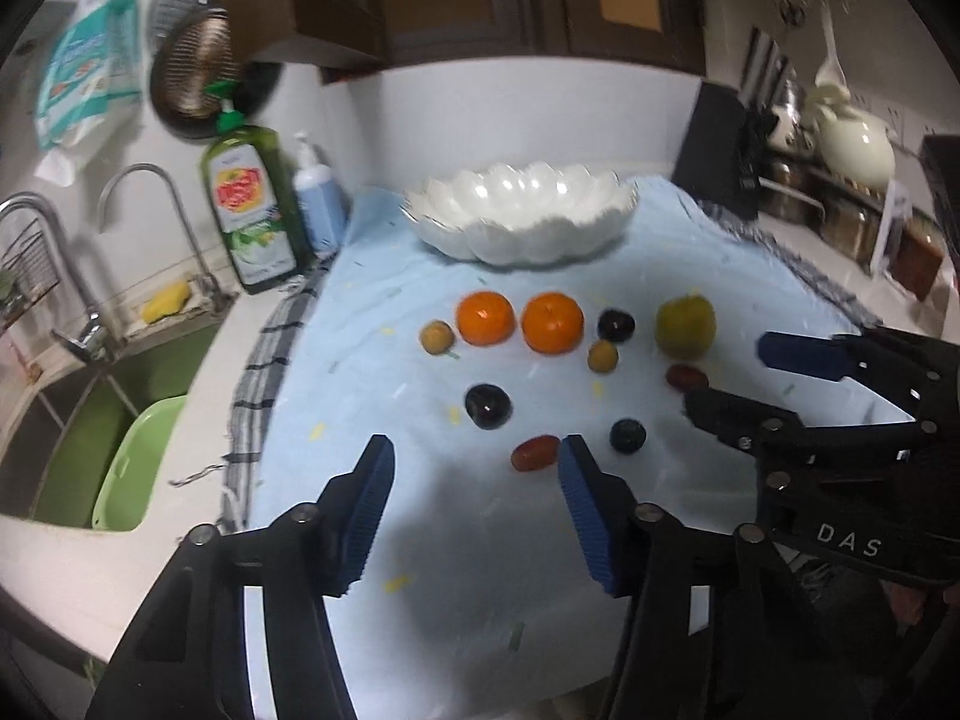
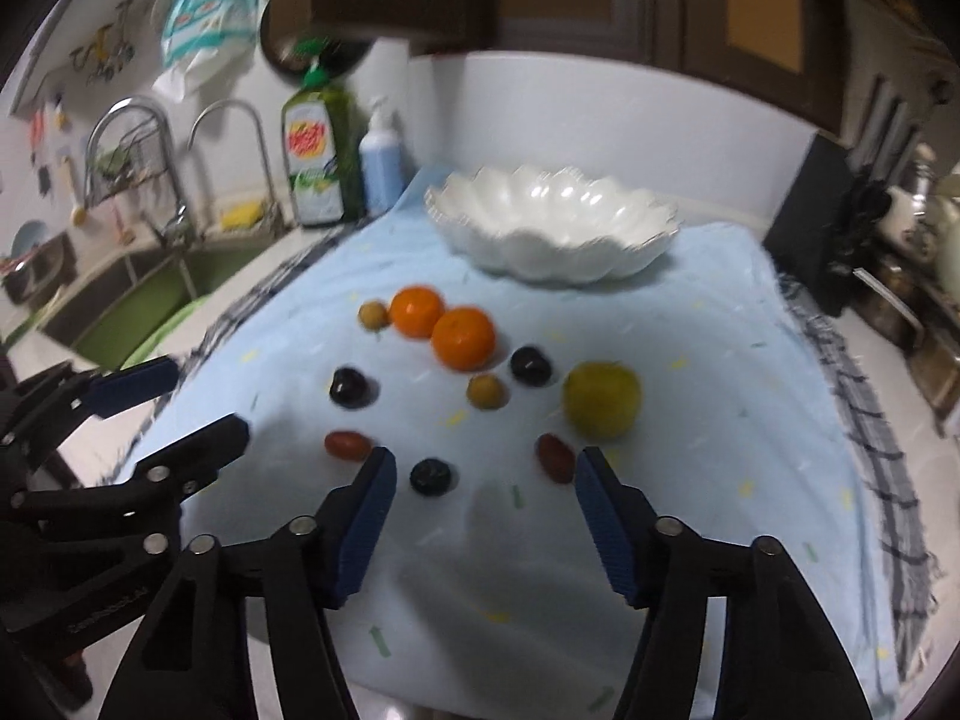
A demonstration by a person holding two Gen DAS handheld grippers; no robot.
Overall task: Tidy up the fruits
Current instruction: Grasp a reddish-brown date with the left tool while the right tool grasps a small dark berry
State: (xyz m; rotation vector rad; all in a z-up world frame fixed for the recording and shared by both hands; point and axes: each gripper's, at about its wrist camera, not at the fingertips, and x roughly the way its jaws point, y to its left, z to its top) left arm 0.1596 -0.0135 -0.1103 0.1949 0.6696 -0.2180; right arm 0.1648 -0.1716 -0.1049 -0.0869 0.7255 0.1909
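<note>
A kitchen counter (image 1: pixel 72 564) bears a pale blue cloth (image 1: pixel 480 540), with a sink (image 1: pixel 90 420) to the left. On the cloth lie two oranges (image 1: pixel 485 318), three dark plums (image 1: pixel 488 406), two red tomatoes (image 1: pixel 533 453), two small brownish fruits (image 1: pixel 436 336) and one green apple (image 1: pixel 685 326), before one empty white bowl (image 1: pixel 519 216). The left gripper (image 1: pixel 474 516) and right gripper (image 2: pixel 483 522) stand partly spread, holding nothing. The right gripper reads "DAS".

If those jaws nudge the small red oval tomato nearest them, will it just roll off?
Probably: the red oval tomato looks smooth and rounded, so it may roll, likely wobbling sideways because it is elongated. The cloth beneath might slow it. It seems small and soft, so squeeze gently.
</note>
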